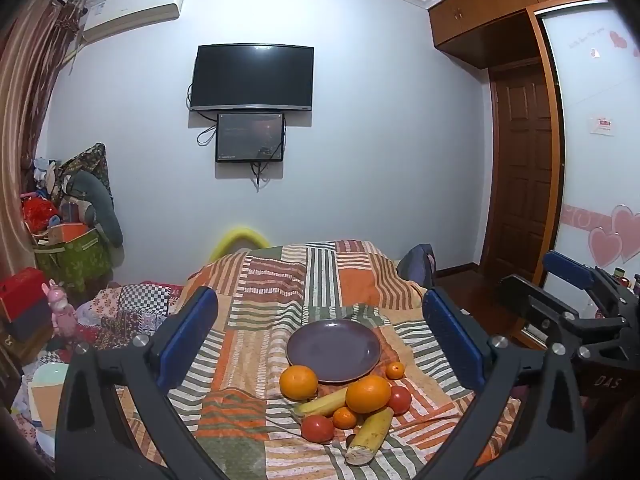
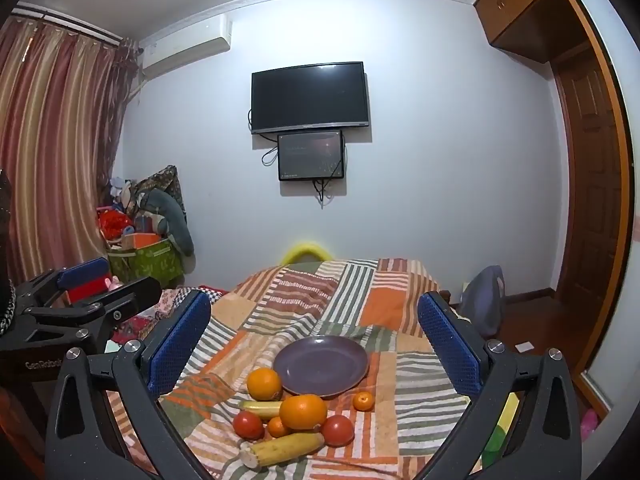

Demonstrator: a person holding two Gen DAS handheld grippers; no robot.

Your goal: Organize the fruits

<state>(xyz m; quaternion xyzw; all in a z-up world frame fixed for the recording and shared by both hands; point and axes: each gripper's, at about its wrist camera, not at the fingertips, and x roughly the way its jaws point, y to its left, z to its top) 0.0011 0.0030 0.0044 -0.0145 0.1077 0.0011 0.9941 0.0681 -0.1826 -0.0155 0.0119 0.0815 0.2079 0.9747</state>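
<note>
A bedroom with a striped patchwork cloth [image 1: 320, 280] over the surface, a purple plate [image 1: 333, 350] and a heap of fruit at lower centre.

The left wrist view alone shows the right gripper [image 1: 580, 304] at its right edge; the right wrist view alone shows the left gripper [image 2: 92, 292] at its left edge. Both grippers stand wide open and hold nothing. Oranges [image 2: 303, 411], tomatoes [image 2: 248, 425] and a banana [image 2: 262, 409] lie just below the plate. The corn cob [image 2: 282, 449] lies with its long axis nearly across the right view, cut end to lower left; in the left view it runs more steeply.
</note>
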